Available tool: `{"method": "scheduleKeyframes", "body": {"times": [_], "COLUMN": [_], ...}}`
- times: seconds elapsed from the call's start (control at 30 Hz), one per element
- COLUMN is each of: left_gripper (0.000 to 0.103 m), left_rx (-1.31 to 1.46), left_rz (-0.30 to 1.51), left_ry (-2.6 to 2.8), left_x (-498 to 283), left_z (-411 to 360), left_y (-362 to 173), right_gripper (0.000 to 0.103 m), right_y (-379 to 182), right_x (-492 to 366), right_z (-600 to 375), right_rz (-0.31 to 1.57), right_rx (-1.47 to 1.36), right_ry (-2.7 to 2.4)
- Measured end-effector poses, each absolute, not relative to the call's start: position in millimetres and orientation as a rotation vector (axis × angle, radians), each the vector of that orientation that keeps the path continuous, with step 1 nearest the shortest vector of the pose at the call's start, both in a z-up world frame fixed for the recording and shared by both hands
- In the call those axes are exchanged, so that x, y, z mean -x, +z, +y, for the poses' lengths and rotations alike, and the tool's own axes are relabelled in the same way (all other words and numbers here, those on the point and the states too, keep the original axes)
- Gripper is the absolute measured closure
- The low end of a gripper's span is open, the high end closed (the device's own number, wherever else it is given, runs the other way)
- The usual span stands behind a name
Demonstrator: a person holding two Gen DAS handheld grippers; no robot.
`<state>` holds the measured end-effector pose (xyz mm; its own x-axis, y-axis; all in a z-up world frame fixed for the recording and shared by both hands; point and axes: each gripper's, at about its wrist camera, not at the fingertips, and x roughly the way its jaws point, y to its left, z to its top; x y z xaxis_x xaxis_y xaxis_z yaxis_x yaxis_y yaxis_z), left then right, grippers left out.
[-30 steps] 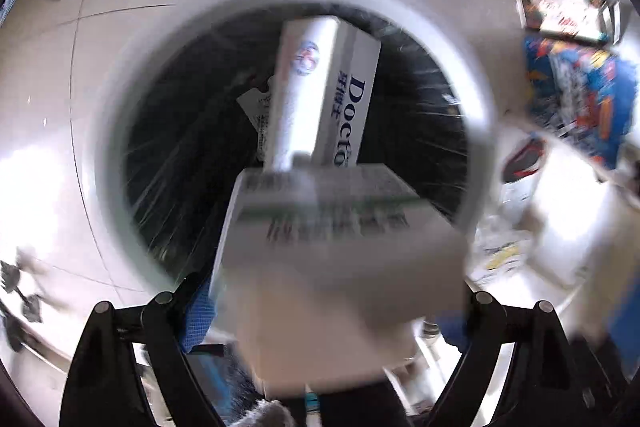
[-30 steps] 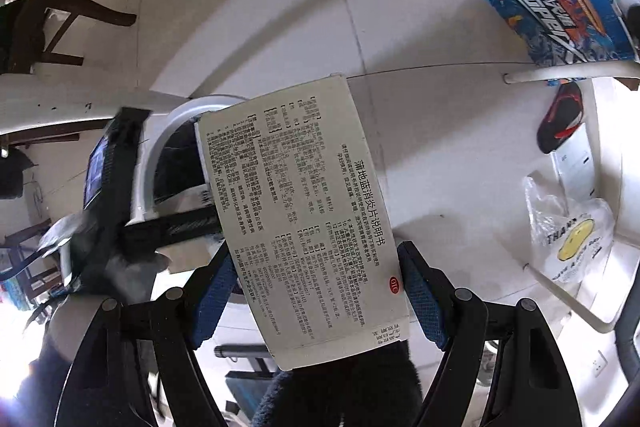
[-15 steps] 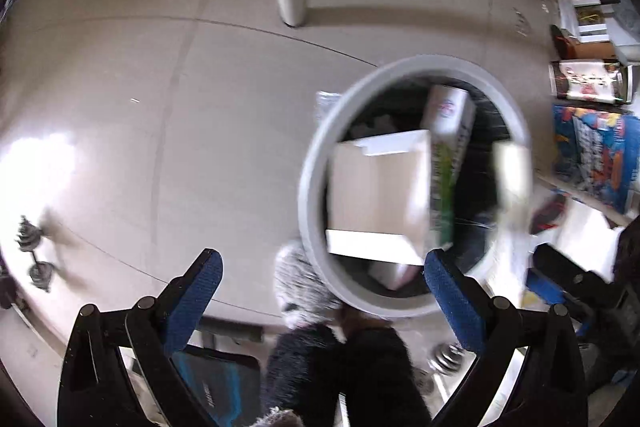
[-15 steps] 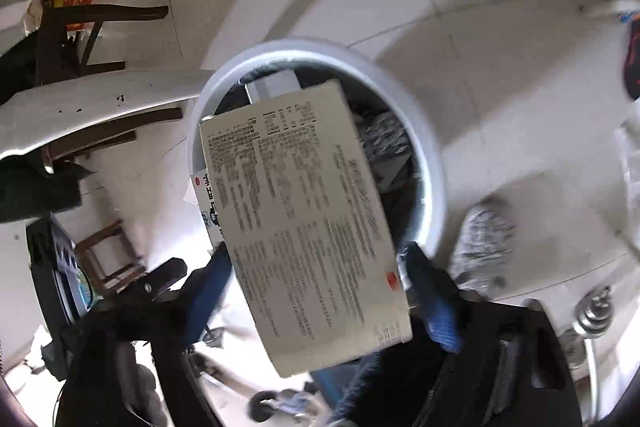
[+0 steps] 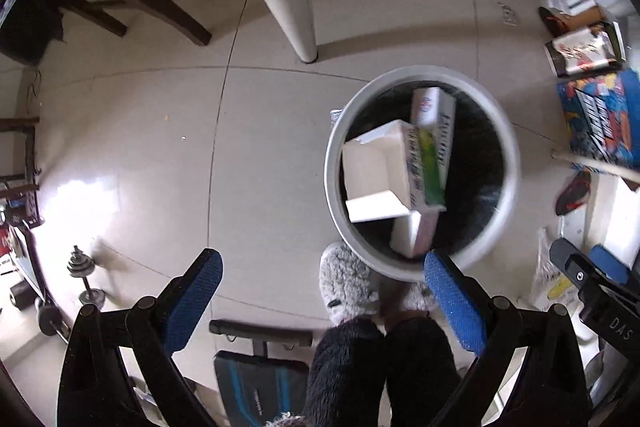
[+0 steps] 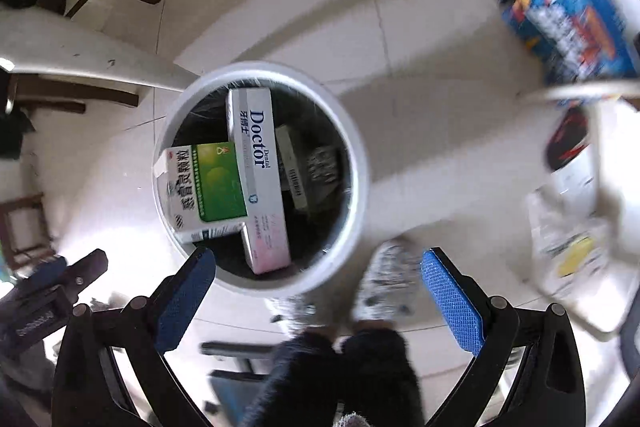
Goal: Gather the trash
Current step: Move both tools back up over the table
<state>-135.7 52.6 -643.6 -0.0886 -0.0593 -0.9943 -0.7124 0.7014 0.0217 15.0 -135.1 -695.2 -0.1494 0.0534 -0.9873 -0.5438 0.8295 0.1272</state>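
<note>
Right wrist: round white bin (image 6: pixel 362 163), cardboard boxes (image 6: pixel 260 179)

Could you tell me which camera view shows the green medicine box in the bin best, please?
The right wrist view: the green medicine box lies face up in the trash bin, printing legible. The left wrist view shows only its green side edge and open white flaps.

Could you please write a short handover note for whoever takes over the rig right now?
Left gripper: open, empty, jaws just opened.
Right gripper: open, empty, jaws just opened.
Trash bin on the floor below both grippers holds the green-and-white box, the Doctor toothpaste box and other pieces.
Done: those boxes are binned.
Left: cannot tell which remaining floor clutter counts as trash; check around the bin.
</note>
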Motion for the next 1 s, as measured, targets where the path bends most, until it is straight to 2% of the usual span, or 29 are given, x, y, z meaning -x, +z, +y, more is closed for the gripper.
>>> {"method": "scheduleKeyframes", "body": {"times": [0.57,0.77,1.0], "left_gripper": [0.0,0.0,0.0], "left_rx": [0.601,0.609,0.585], "left_rz": [1.47,1.434,1.339], "left_ry": [0.544,0.527,0.56], "left_x": [157,168,147], "left_z": [23,20,34], "left_y": [-384,-321,-261], "right_gripper": [0.0,0.0,0.0], "right_y": [-406,-311,-235], "right_x": [5,17,2], "right_z": [-166,-175,-180], "right_rz": [1.502,1.477,1.479], "right_rx": [0.43,0.396,0.269], "right_ry": [0.539,0.556,0.545]}}
